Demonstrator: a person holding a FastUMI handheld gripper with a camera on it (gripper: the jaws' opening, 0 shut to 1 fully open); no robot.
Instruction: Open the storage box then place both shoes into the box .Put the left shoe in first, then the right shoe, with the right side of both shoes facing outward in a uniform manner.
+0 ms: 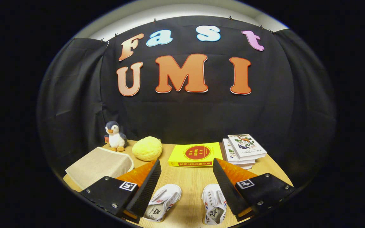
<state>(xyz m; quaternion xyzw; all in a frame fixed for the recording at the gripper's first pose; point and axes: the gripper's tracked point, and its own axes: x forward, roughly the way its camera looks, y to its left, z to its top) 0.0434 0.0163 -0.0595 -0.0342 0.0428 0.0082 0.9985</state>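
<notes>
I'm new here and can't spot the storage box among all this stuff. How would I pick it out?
Start at the wooden table in front of the black cloth wall. Near its back stand a penguin toy and a yellow plush ball; the storage box sits just in front of them, beyond one finger of the open hand-held gripper. It is the only beige fabric thing, lid shut.

Beyond the fingers, a wooden table (188, 180) with a light grain reaches to the black cloth wall (182, 117), which hangs in folds. Above the cloth a pale, lit ceiling strip (182, 9) shows.
</notes>
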